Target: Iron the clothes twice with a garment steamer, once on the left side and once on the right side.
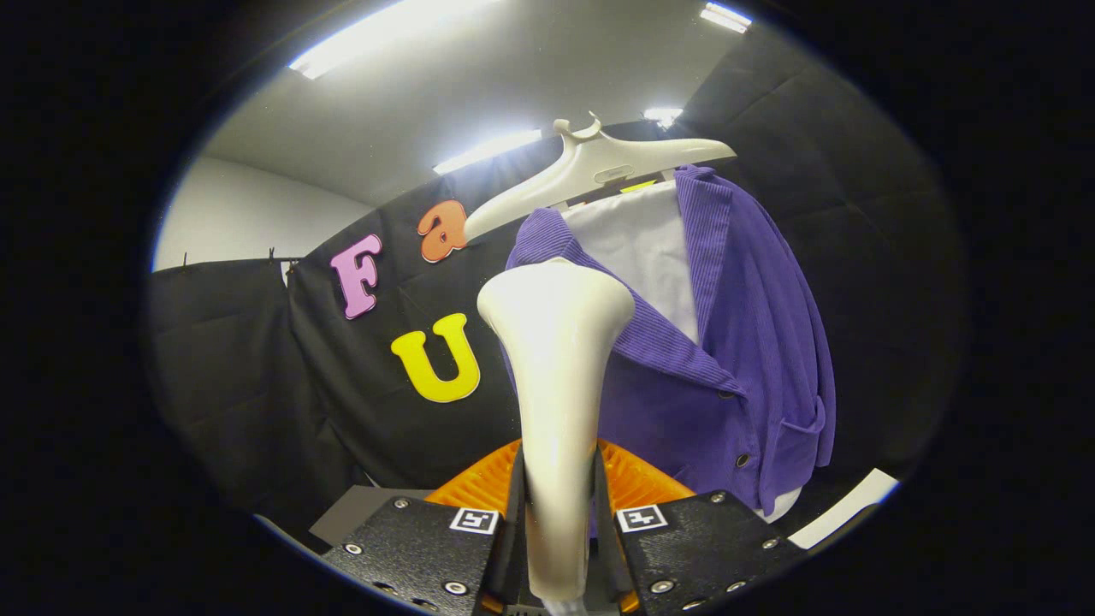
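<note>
Garment steamer (556, 385) stands upright mid-frame, handle clamped between both fingers of the claw (558, 513), head up by the collar of the purple jacket (744, 359). Jacket hangs right of centre on a white hanger (590, 167), over a white shirt (642, 248). Likely starting a pass; next, sweep the head down one front panel.
</note>
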Demonstrator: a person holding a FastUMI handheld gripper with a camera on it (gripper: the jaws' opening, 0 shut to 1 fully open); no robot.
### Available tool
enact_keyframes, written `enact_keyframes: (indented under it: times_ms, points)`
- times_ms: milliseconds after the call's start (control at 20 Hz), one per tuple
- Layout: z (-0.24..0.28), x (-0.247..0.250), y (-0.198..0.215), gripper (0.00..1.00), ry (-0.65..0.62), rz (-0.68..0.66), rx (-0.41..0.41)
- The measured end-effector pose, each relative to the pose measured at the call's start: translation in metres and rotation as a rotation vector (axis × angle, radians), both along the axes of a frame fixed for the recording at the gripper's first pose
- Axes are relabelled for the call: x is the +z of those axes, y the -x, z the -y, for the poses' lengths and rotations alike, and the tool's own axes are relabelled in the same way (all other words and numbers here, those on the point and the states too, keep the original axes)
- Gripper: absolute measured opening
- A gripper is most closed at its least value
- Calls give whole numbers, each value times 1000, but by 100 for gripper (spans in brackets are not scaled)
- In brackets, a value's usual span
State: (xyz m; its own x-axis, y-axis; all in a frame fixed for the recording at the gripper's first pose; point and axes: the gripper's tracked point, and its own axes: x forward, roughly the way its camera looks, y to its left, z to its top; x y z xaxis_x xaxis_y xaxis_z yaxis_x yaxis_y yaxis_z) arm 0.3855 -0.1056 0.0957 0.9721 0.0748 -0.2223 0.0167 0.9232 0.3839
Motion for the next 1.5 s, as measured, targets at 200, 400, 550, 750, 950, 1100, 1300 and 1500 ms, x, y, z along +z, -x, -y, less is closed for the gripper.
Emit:
enact_keyframes:
  times_ms: [200, 400, 550, 750, 950, 1100, 1300, 1500]
  points:
    - [8, -20, -18, 36, 18, -46, -21]
    - [9, -49, -17, 36, 26, -103, -12]
    - [11, -71, -10, 36, 23, -142, -9]
    - [12, -105, 4, 36, 25, -200, -2]
    - [10, -135, 19, 36, 18, -251, 5]
    - [10, -155, 27, 36, 16, -284, 3]
    - [7, -184, 33, 36, 11, -329, 3]
    - [6, -214, 44, 36, 1, -378, 2]
